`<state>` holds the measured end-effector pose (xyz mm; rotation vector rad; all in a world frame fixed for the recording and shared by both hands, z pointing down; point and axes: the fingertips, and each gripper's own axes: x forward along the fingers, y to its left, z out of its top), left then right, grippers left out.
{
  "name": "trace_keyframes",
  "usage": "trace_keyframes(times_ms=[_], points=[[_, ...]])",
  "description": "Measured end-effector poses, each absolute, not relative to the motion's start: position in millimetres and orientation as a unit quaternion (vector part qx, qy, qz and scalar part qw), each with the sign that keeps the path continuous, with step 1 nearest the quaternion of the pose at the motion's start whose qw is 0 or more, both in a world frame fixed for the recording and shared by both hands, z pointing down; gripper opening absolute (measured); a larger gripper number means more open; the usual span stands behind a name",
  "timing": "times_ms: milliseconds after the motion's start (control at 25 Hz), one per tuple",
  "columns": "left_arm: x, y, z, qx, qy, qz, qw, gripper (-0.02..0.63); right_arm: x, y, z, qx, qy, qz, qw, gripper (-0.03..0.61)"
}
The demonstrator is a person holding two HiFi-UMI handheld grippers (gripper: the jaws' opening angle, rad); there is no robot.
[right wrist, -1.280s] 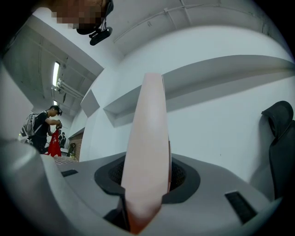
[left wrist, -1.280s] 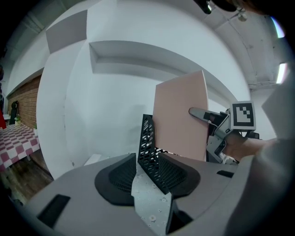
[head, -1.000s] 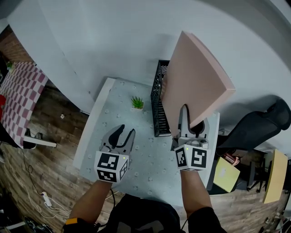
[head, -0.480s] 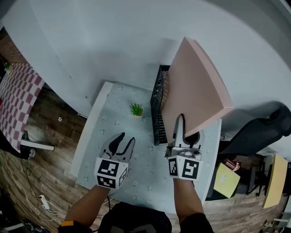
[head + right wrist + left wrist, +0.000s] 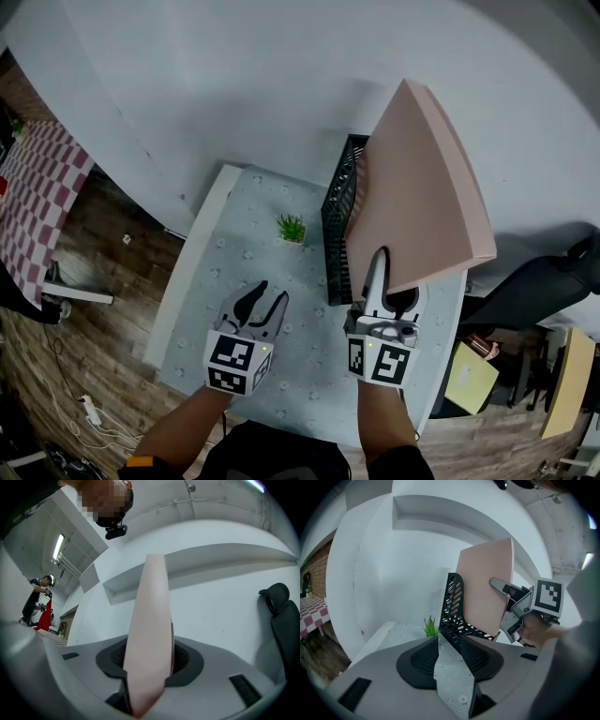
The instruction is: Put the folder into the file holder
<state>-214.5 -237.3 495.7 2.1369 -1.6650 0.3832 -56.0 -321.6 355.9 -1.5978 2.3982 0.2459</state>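
Folder (image 5: 412,187) is pink, fat and standing up on edge over the right end of the table (image 5: 234,234), pinched by its lower edge in the right gripper (image 5: 386,281). Those jaws are clamped onto it. The right gripper view shows the pads pressed on both sides, and the folder fills the middle of that picture, so the holder can't be seen from there at all.

From the head view the folder leans over the black mesh file holder (image 5: 336,225) and covers its whole right side, plus one of the right gripper's fingers. Honestly can't tell from above whether the bottom edge is inside the holder or just beside it. The left gripper view helps a bit: the folder sits right behind the holder's upright perforated panel, with its bottom edge down near the base. Whether it touches is too close to call.

Left gripper (image 5: 267,296) hangs low over the flowery tablecloth, well apart from the holder. Its jaws are partly open with nothing in them, just cloth showing through the gap.

Little green plant (image 5: 292,228) sits left of the holder. A dark chair (image 5: 548,277) is cut off at the right edge.
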Motion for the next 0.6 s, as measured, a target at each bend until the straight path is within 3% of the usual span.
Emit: trace_keyframes(times_ms=[600], points=[[-217,-231,501,0.766,-0.594,0.130,0.209,0.155,-63,-322,414,-0.566,0.820,0.070,0.060,0.183]])
